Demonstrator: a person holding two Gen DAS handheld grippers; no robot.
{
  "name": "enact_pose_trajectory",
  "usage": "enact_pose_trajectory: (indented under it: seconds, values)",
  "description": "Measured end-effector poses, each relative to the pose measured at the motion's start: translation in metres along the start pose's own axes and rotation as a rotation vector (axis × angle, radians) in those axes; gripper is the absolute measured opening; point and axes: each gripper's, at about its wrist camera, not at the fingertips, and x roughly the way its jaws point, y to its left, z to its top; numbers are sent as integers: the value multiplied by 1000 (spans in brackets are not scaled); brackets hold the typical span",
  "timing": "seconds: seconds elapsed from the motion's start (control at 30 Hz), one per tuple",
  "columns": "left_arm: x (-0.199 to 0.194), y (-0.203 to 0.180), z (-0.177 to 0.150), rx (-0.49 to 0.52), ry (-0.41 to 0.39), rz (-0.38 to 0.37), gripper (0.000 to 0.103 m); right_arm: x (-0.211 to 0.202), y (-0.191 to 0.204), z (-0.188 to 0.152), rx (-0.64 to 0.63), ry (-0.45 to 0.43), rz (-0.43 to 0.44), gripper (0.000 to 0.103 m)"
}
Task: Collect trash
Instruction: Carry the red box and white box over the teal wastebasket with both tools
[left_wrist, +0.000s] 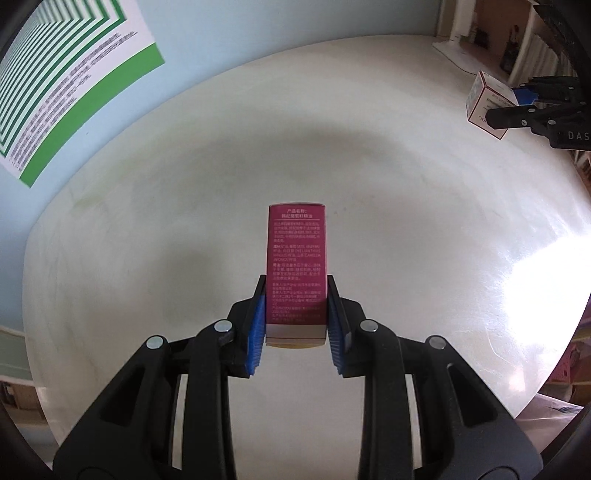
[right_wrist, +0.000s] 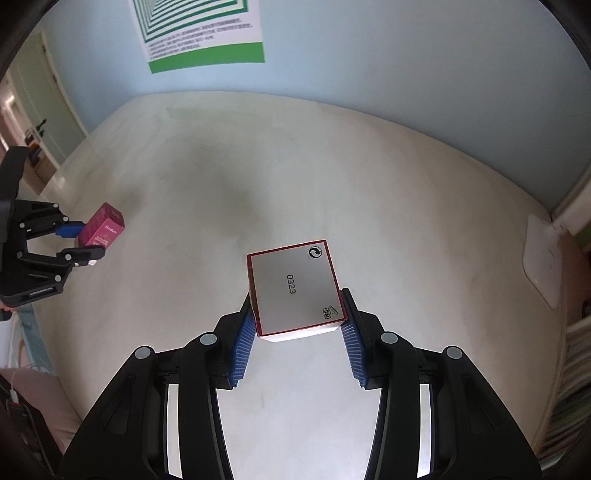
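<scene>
We had both boxes gripped: left tongs (left_wrist: 296, 295) clenched the red box (left_wrist: 296, 266), right tongs (right_wrist: 298, 317) the white box (right_wrist: 295, 290); binning remained.

Bare tabletop (right_wrist: 332, 166) lies open between both loaded grippers; wall (right_wrist: 369, 55) bounds the far edge.

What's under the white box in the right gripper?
Bare table shows around the white box held by the right gripper; the patch directly beneath is covered.
</scene>
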Motion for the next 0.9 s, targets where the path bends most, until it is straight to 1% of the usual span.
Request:
enact_pose_trajectory:
  seconds: [0.07, 0.17, 0.27, 0.33, 0.5, 0.73, 0.8, 0.87, 0.9]
  values:
    - [-2, -12, 2, 60, -10, -27, 27, -13, -10, -16, 58, -10, -27, 44]
    - [-3, -32, 5, 164, -26, -62, 27, -34, -17, -50, 150, -23, -78, 44]
    - [-1, -61, 9, 271, -35, -108, 27, -55, -21, -87, 244, -31, -127, 44]
    - [-1, -76, 9, 333, -38, -132, 27, -68, -18, -114, 305, -34, -159, 44]
    - [-9, -131, 1, 499, -49, -199, 27, -104, -6, -180, 438, -40, -221, 44]
    - [-34, -218, -23, 685, -87, -298, 27, -161, 10, -264, 614, -82, -315, 45]
    - [-45, -248, -38, 737, -93, -326, 27, -178, 16, -288, 657, -96, -337, 45]
    - [-53, -278, -52, 789, -98, -350, 27, -198, 25, -320, 697, -105, -364, 44]
    - [-54, -285, -56, 808, -97, -361, 27, -205, 29, -333, 712, -106, -372, 44]
